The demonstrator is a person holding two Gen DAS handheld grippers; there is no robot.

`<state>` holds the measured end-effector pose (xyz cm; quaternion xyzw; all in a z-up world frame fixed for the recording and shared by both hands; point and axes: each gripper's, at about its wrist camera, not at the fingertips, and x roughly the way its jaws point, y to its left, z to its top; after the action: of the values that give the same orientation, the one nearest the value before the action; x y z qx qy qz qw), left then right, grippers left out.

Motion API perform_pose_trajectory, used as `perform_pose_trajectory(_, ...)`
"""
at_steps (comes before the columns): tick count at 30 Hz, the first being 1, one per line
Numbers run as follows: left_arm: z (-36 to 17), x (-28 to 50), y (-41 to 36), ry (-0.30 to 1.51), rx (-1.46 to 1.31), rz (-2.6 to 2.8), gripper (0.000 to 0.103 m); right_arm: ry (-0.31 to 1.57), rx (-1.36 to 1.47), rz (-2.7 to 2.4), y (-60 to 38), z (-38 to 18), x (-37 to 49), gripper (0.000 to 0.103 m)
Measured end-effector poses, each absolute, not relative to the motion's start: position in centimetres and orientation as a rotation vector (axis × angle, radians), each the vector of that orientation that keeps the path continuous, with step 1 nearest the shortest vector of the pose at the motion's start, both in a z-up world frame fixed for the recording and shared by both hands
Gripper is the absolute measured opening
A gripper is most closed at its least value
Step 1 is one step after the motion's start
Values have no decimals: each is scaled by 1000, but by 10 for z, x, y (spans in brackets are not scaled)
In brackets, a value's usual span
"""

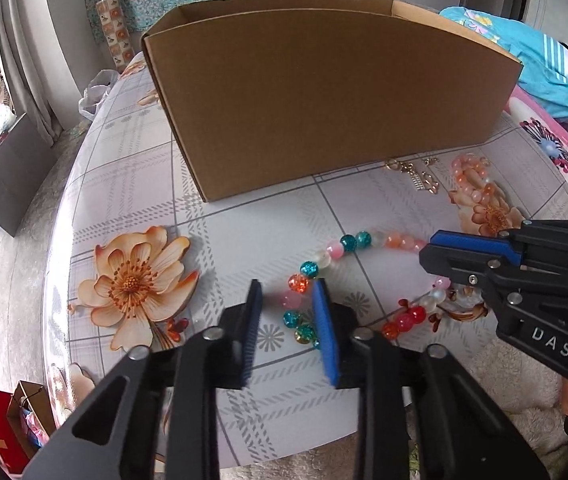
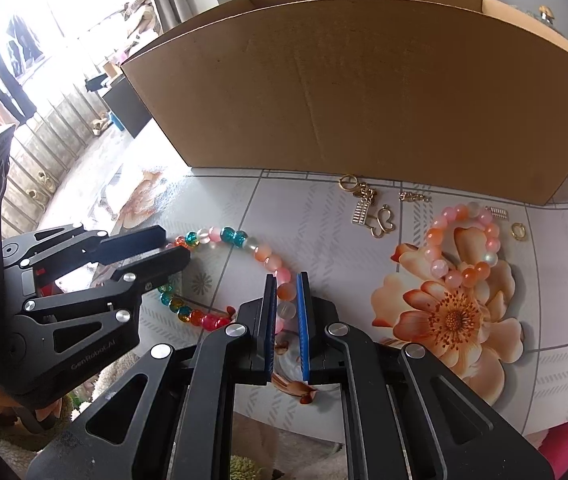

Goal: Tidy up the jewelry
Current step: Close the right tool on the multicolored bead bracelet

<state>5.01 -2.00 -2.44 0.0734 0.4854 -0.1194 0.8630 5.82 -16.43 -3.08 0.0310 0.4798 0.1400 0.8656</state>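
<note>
A loop of multicoloured beads (image 1: pixel 356 240) (image 2: pixel 227 235) lies on the flowered tablecloth in front of a cardboard box (image 1: pixel 324 100) (image 2: pixel 364 100). My right gripper (image 2: pixel 287 278) is shut on the loop's right side, with an orange and a whitish bead pinched between its blue pads; the left wrist view shows it (image 1: pixel 424 250) coming in from the right. My left gripper (image 1: pixel 288 286) straddles the loop's left side. A pink bead sits between its pads with a gap beside it, so the pads are not pressing. The right wrist view shows the left gripper (image 2: pixel 177 246) at the left.
A pink and orange bead bracelet (image 1: pixel 472 184) (image 2: pixel 464 240) and gold chain charms (image 1: pixel 416 174) (image 2: pixel 372 212) lie near the box's right end, with a gold ring (image 2: pixel 518 231) further right. The table's rounded edge (image 1: pixel 55 280) runs close on the left and at the front.
</note>
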Motion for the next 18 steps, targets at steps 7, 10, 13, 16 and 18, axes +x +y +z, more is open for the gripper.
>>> perform_pose_trajectory(7,-23,53,-27,1022,164,-260,14,1011,72,291,-163,-29,59,9)
perform_pose_trajectory(10,-23,54,-28,1021,164,-262,14,1016,72,293,-161,-26,61,10)
perform_pose_trajectory(13,-23,55,-28,1021,162,-264,14,1015,55,293,-158,-25,62,13)
perform_pose_trajectory(16,-23,55,-28,1021,164,-266,14,1012,31,291,-153,-25,62,13)
perform_pose_trajectory(18,-22,55,-28,1020,165,-268,14,1009,15,288,-149,-25,61,13)
